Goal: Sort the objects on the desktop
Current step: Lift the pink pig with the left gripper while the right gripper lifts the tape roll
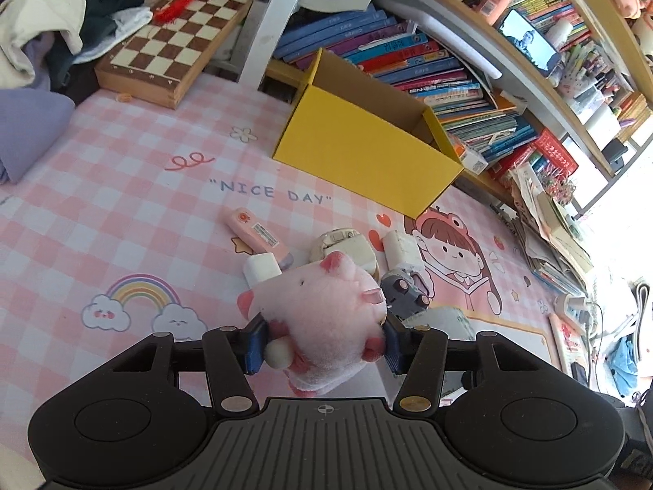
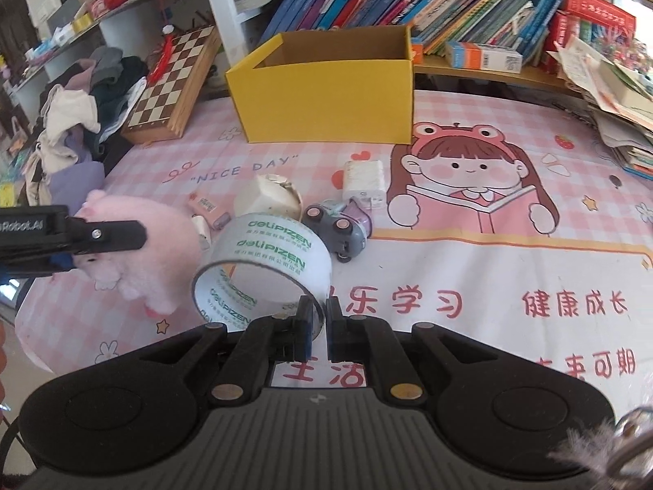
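My left gripper (image 1: 322,345) is shut on a pink plush pig (image 1: 326,310) and holds it above the pink checked desk mat; the pig also shows at the left of the right wrist view (image 2: 138,257). My right gripper (image 2: 320,322) is shut on the wall of a clear tape roll (image 2: 261,261) with green print. An open yellow cardboard box (image 1: 359,151) (image 2: 322,94) stands at the back of the mat. On the mat lie a toy car (image 2: 338,224), a white charger (image 2: 363,185), a pink eraser case (image 1: 257,232) and a round white object (image 2: 269,200).
A chessboard box (image 1: 175,45) and a pile of clothes (image 1: 53,28) sit at the back left. Shelves of books (image 2: 408,4) run behind the yellow box. Stacked papers and books (image 2: 612,102) lie at the right edge of the mat.
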Demonstrator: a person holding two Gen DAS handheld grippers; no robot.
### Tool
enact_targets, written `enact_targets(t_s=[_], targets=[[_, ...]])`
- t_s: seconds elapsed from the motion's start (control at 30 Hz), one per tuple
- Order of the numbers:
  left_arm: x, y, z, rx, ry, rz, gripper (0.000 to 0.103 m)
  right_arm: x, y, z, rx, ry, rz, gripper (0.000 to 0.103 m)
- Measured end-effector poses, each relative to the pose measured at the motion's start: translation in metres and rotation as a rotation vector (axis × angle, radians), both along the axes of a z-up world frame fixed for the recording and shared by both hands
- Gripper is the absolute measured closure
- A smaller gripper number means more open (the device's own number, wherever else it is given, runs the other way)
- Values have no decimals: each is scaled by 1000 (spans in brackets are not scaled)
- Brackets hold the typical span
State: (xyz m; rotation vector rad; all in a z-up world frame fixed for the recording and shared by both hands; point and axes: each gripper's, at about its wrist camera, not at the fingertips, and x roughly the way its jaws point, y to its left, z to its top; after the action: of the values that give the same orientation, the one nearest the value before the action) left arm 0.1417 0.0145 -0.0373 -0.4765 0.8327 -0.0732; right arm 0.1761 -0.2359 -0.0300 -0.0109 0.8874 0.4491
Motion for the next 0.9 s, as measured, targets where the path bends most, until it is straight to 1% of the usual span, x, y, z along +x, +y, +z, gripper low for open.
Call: enact_targets(t_s=[0.13,0.37,0.57,0.8,0.9], targets=[[-7,3,2,3,-7,-12,50,-9,0,3,1,-4,-26,97],[-21,7,8,13,-38,-35,50,-28,4,12,-11,-36,-46,97],[-34,11,13,21,-65,-53,50,-41,5,15,-21,-39,-69,97],[-41,13,16,24,-81,-67,50,-50,5,19,-20,-59,-88,97],[-43,14,17,28,-90,-75,50,-51,6,19,-34,-60,-88,97]])
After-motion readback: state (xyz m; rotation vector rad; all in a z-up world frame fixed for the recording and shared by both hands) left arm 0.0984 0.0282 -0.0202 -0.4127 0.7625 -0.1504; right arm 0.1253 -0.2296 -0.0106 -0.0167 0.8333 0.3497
